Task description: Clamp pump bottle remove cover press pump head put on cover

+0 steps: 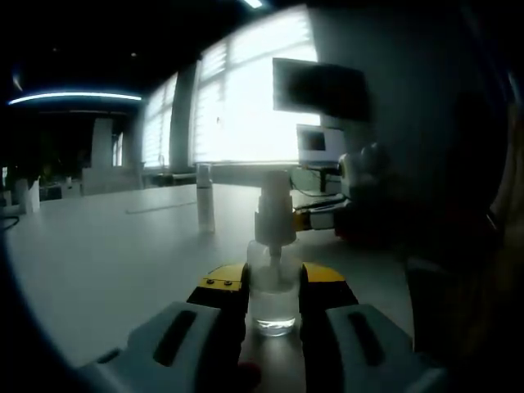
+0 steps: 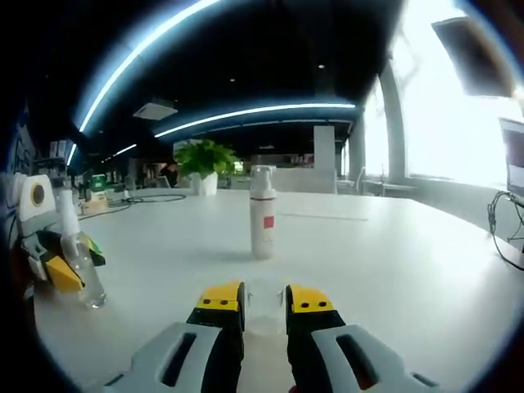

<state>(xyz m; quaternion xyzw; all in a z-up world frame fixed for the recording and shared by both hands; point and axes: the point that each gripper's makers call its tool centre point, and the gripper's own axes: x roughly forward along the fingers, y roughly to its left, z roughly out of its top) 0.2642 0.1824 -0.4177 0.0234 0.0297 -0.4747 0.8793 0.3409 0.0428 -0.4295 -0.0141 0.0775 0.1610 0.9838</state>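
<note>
Clear plastic pump bottle [image 1: 273,282] with white pump head [image 1: 274,214] pinched upright between left gripper [image 1: 273,293] jaws on white table [image 1: 115,254]. Small clear cover [image 2: 264,304] clamped between right gripper [image 2: 264,301] jaws.

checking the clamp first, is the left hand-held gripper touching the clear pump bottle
Touching: in the left gripper view the left hand-held gripper has both yellow-tipped jaws pressed against the pump bottle.

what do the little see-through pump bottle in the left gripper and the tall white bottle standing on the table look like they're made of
The small clear pump bottle, clamped in the left gripper, looks like transparent glossy plastic, possibly glass: the table shows through its body and its base catches highlights. Its white pump head looks like opaque plastic. The tall white bottle with a red label looks like opaque, smooth plastic with a soft sheen.
</note>
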